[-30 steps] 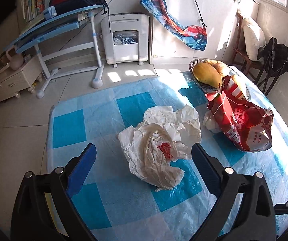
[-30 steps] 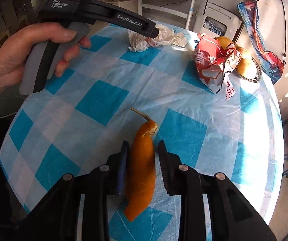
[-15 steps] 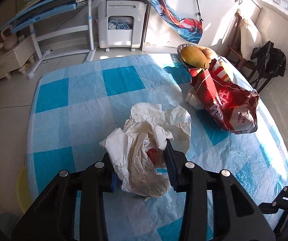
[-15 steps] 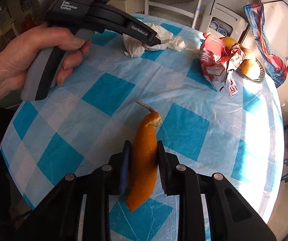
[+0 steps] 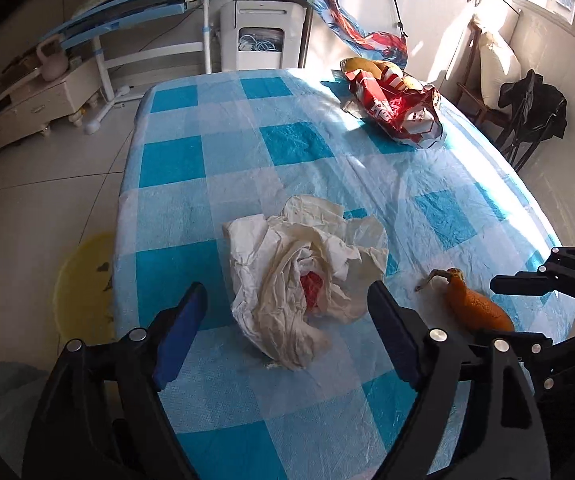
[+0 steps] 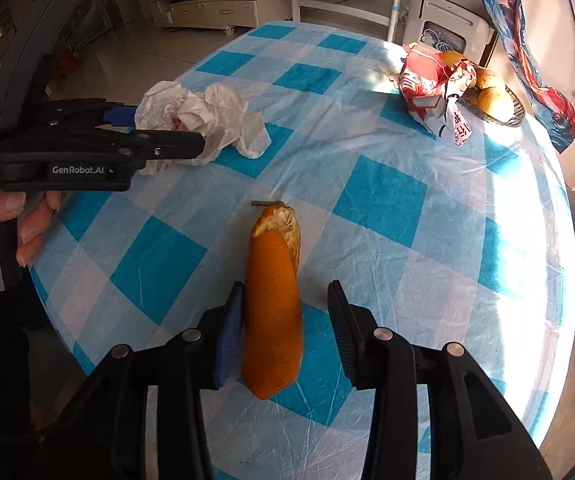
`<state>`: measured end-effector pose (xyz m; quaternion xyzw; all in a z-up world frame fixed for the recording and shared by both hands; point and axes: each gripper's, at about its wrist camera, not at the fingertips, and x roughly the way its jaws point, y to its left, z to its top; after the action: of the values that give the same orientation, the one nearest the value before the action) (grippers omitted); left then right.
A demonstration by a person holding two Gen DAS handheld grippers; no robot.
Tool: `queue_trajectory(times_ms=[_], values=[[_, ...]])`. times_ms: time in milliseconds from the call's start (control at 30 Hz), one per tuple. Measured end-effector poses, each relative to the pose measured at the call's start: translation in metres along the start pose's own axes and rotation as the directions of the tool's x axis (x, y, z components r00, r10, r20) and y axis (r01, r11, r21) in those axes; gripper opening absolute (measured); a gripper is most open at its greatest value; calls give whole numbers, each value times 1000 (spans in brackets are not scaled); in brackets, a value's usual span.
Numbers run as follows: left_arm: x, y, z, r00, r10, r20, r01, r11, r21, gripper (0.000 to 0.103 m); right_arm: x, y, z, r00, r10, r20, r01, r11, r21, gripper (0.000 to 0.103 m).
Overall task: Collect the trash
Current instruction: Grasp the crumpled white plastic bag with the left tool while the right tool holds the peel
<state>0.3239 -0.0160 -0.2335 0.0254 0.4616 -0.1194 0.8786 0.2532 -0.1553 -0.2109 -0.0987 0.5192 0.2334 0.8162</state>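
1. Our left gripper (image 5: 287, 332) had pinched the wrapper (image 5: 305, 280) half a second before; now its jaws were opening wide, pads clear on both sides, the crumpled paper lying loose on the table (image 5: 215, 152) between them.
2. That wrapper had shifted from mid-table toward the near edge. We judged it had been dragged closer and let go, not lifted.
3. Our right gripper (image 6: 287, 320) had squeezed the peel (image 6: 273, 300) and was now opening too. The left pad sat just beside the peel, perhaps brushing it; the right pad stood clearly apart. The peel rested flat near the near edge, stem pointing away.
4. So both scraps lay nearer each other and nearer the edge, but neither was held. Collecting remained to do.
5. A yellow bin (image 5: 87, 284) showed on the floor past the table's left edge, partly cut off by the tabletop; we guessed it was the destination.
6. The red bag (image 5: 397, 110) at the far right edge hid most of the fruit basket behind it; whether it counted as trash we could not tell.
7. The red patch inside the wrapper was too crumpled to identify.
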Motion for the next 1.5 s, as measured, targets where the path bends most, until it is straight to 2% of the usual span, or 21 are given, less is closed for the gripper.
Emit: queue_trajectory(times_ms=[67, 200, 400, 633, 867, 1033, 1100, 1167, 1267, 1333, 1400, 1433, 1467, 1500], values=[[-12, 0, -5, 999, 28, 39, -29, 999, 22, 90, -5, 2, 0, 1000, -11, 22, 11, 1000, 10, 59], [-20, 8, -5, 996, 59, 67, -62, 997, 45, 93, -8, 8, 3, 999, -27, 41, 27, 1000, 1, 62], [-13, 13, -3, 996, 69, 55, -72, 996, 51, 93, 6, 19, 8, 999, -40, 8, 40, 999, -27, 62], [-12, -1, 1, 992, 99, 75, -108, 985, 131, 95, 15, 23, 6, 999, -39, -19, 38, 998, -49, 62], [-7, -15, 0, 991, 113, 65, -124, 973, 195, 95, 14, 14, 1, 1000, -21, -5, 21, 1000, -10, 62], [-2, -19, -2, 993, 111, 50, -119, 970, 210, 95, 11, 5, 1, 999, -37, 5, 37, 999, 18, 39], [0, -19, -2, 993, 108, 44, -115, 971, 208, 95, 12, 6, 3, 999, -45, 6, 45, 999, 15, 27], [2, -18, -3, 994, 104, 37, -109, 973, 203, 95, 12, 7, 4, 998, -63, 11, 63, 998, 10, 25], [3, -15, -4, 997, 78, 23, -81, 980, 181, 95, 12, 6, 4, 997, -82, 10, 82, 997, 9, 25], [4, -9, -3, 1000, 13, 12, -14, 990, 137, 95, 12, 4, 4, 995, -102, 14, 102, 995, 20, 25], [3, 0, -2, 997, -83, 9, 82, 995, 58, 89, 11, -1, 4, 995, -102, 15, 101, 994, 45, 27], [4, 6, -2, 993, -117, 2, 117, 993, 18, 78, 11, -3, 4, 996, -92, 19, 91, 994, 58, 28], [4, 11, -1, 990, -140, -6, 140, 990, -11, 73, 11, -4, 4, 996, -85, 20, 83, 994, 66, 29], [5, 13, -1, 988, -154, -7, 154, 988, -34, 73, 11, -5, 4, 996, -82, 20, 81, 994, 68, 32]])
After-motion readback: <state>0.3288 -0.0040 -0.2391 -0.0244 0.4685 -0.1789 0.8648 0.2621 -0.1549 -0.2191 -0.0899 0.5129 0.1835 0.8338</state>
